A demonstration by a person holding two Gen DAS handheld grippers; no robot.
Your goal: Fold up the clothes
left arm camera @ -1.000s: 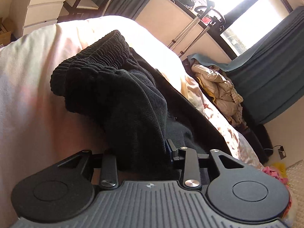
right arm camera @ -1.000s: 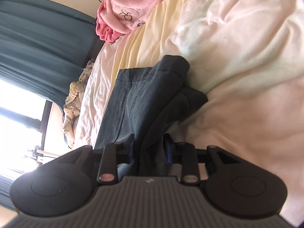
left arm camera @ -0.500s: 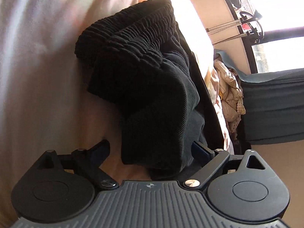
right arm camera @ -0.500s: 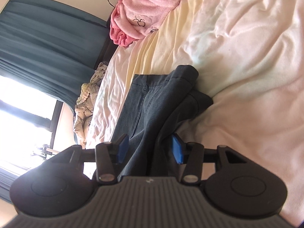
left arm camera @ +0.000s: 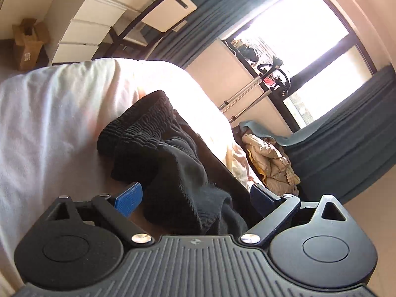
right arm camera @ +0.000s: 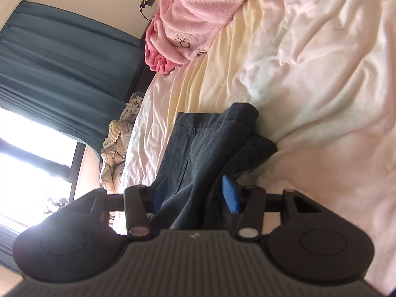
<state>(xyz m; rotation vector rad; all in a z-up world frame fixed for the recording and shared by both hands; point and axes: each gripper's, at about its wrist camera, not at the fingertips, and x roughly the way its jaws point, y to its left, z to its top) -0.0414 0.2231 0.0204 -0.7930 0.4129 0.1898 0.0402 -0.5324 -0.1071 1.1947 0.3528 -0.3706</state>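
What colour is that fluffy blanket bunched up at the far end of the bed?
Pink. The fluffy blanket shows best in the right wrist view.

Trousers (right arm camera: 210,143) lying on the bed (right arm camera: 321,79), blanket (right arm camera: 195,14) behind them, jacket (left arm camera: 269,163) beside the bed.

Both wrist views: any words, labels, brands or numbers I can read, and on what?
No text reads in either view.
Cardboard box: a small printed label, too blurred to read.
White panel by the curtain: a dark slot or label, nothing legible.
Left gripper and right gripper: each has a small embossed logo mark on the body, no letters.
Pink blanket: a black outline drawing, not text.
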